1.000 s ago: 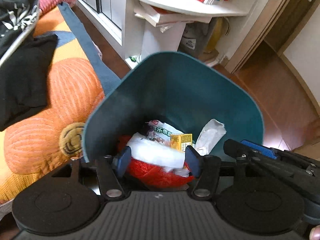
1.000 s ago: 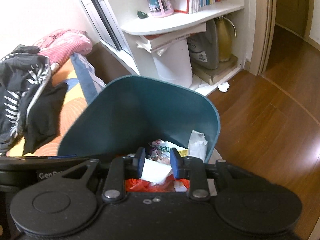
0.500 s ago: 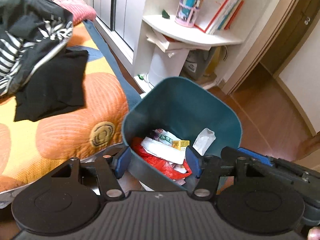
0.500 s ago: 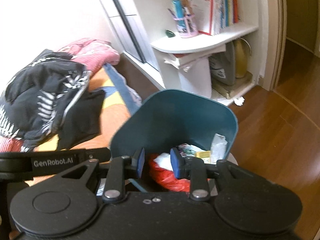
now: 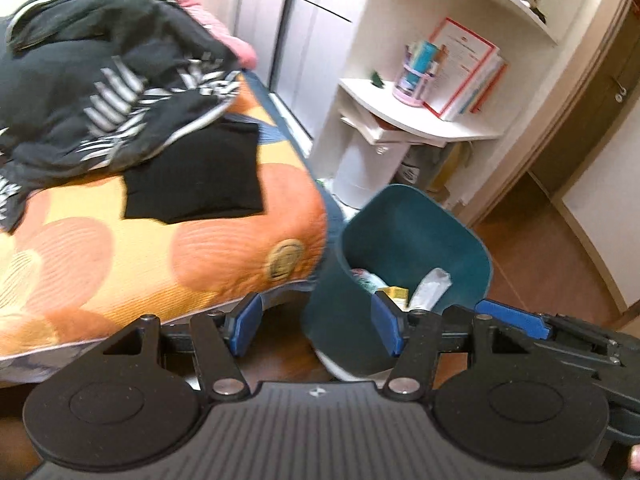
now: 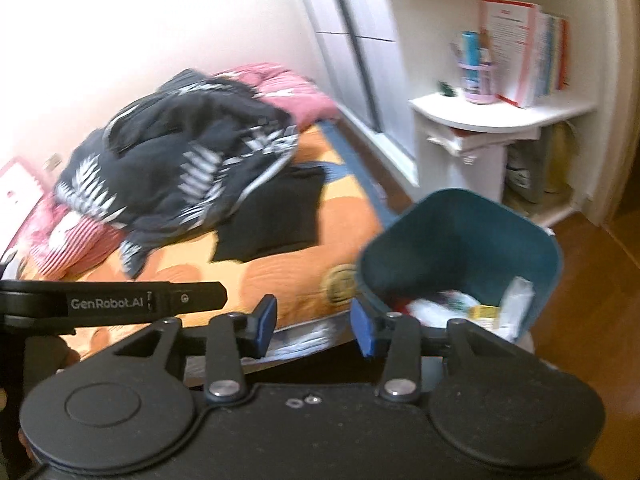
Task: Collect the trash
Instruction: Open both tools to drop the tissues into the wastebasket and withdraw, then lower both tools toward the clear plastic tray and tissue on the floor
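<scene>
A teal trash bin [image 5: 416, 236] [image 6: 460, 236] stands on the wooden floor beside the bed. Inside it lie white tissue [image 5: 430, 286] [image 6: 516, 300], a small yellow box [image 5: 394, 292] [image 6: 484, 313] and printed wrappers. My left gripper [image 5: 316, 328] is open, its blue pads apart with nothing held; the bin's near wall shows between them, farther back. My right gripper [image 6: 314, 330] has its jaws opening and nothing lies between them; it hangs over the bed's edge, left of the bin. The other gripper's arm crosses the left of the right wrist view.
The bed with an orange patterned cover [image 5: 160, 248] [image 6: 304, 248] carries a pile of black-and-white clothes [image 5: 100, 92] [image 6: 184, 160] and a black cloth. A white corner shelf [image 5: 416, 120] [image 6: 496, 116] with books and a pencil cup stands behind the bin. Wooden floor runs off to the right.
Both grippers have pulled up and back from the bin, which now looks smaller and sits to the right. The right gripper's jaws have spread wider. More of the bed shows.
</scene>
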The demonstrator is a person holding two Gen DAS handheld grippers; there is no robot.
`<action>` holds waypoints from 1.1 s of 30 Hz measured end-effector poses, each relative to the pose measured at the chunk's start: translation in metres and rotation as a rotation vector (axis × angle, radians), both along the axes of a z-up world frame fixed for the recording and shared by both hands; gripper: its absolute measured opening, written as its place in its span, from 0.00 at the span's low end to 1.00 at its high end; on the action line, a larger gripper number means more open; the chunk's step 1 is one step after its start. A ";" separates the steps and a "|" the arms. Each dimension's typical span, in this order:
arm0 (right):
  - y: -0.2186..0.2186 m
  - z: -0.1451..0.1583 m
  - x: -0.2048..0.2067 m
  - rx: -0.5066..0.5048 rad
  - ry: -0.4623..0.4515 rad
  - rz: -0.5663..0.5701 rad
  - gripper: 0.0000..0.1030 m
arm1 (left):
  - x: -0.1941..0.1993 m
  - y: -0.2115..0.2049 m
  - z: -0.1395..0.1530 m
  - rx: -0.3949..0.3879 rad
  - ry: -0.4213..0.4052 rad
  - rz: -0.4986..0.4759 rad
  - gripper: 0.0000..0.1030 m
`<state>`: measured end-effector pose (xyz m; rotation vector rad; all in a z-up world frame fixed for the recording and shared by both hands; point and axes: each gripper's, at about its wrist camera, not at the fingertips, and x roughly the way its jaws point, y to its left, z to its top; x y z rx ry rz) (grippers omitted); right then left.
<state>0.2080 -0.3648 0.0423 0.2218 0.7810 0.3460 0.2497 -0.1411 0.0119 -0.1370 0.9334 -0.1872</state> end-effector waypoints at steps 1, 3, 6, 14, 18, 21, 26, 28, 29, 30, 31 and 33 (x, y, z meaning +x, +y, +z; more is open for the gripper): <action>0.008 0.001 -0.002 -0.002 -0.003 0.021 0.40 | -0.005 0.010 0.000 0.008 -0.002 0.013 0.58; 0.026 0.001 -0.008 -0.007 -0.011 0.069 0.41 | -0.014 0.028 -0.001 0.015 -0.001 0.038 0.58; 0.054 -0.002 -0.017 -0.027 -0.024 0.149 0.42 | -0.030 0.059 -0.003 0.015 -0.002 0.084 0.67; 0.119 -0.029 -0.033 -0.087 -0.005 0.304 0.44 | -0.062 0.126 -0.026 0.034 0.015 0.180 0.79; 0.144 -0.051 -0.036 -0.112 0.020 0.359 0.45 | -0.070 0.154 -0.049 0.028 0.040 0.227 0.82; 0.158 -0.075 -0.035 -0.137 0.058 0.385 0.46 | -0.072 0.173 -0.072 0.035 0.074 0.263 0.83; 0.175 -0.128 -0.029 -0.192 0.162 0.430 0.46 | -0.071 0.197 -0.126 0.000 0.194 0.316 0.84; 0.181 -0.149 -0.023 -0.213 0.214 0.441 0.46 | -0.068 0.204 -0.152 -0.013 0.252 0.336 0.84; 0.184 -0.162 -0.020 -0.220 0.250 0.453 0.46 | -0.068 0.207 -0.163 -0.019 0.277 0.344 0.84; 0.186 -0.173 -0.017 -0.225 0.282 0.459 0.46 | -0.066 0.211 -0.177 -0.027 0.313 0.353 0.84; 0.189 -0.183 -0.014 -0.232 0.312 0.462 0.46 | -0.066 0.214 -0.191 -0.031 0.346 0.361 0.84; 0.193 -0.206 -0.008 -0.247 0.373 0.473 0.46 | -0.064 0.218 -0.216 -0.033 0.409 0.383 0.84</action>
